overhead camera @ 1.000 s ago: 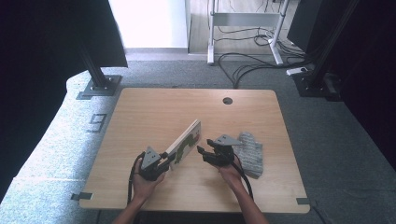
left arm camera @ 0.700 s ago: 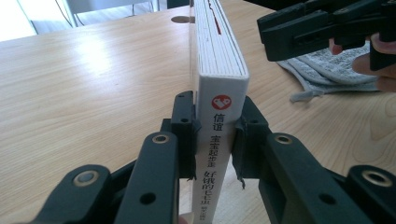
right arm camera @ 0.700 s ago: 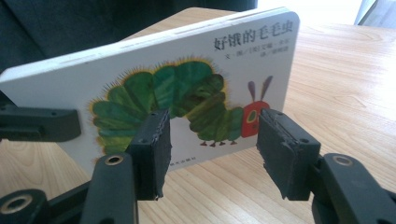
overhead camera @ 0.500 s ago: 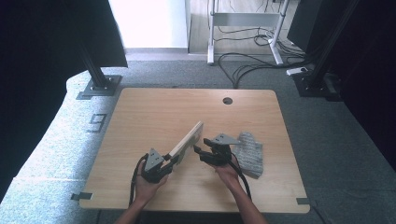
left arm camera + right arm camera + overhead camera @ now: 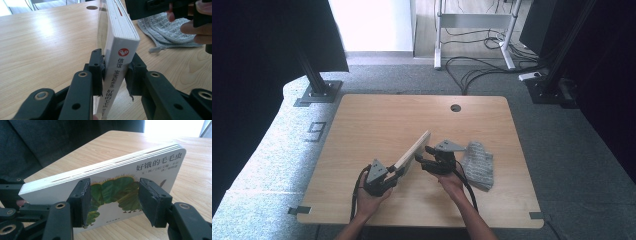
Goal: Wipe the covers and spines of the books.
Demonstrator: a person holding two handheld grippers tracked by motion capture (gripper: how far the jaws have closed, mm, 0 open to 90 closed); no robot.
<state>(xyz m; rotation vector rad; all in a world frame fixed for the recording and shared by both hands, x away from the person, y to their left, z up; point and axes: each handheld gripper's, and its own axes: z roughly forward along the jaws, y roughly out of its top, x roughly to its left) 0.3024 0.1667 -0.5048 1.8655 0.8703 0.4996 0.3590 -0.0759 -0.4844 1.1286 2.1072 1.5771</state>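
Nearest the front edge of the tabletop (image 5: 362,125), we held the left gripper (image 5: 384,179) low and a little left of the middle. Its jaws were clamped on the spine end of a thick board book (image 5: 413,150), one pad pressed against each cover. In the left gripper view, the book (image 5: 120,37) stood on edge between the pads, its white spine bearing a red round mark and a column of printed characters, and its stacked pages ran away from us toward the far edge of the tabletop (image 5: 45,32).

Just beyond and to the right, we had the right gripper (image 5: 428,159) facing the book's front cover. In the right gripper view, the two jaws stood apart in front of the cover, framing the green caterpillar picture on the book (image 5: 120,182); we could not tell whether the pads touched the cover, and they did not pinch it. The book leaned, raised off the wood, its upper corner pointing toward the far right.

Right of the right gripper lay a grey knitted cloth (image 5: 479,164), crumpled flat on the tabletop near the right edge, close to the hand but apart from the book. Farther off, near the far edge, sat a small round hole (image 5: 455,107) in the wood.
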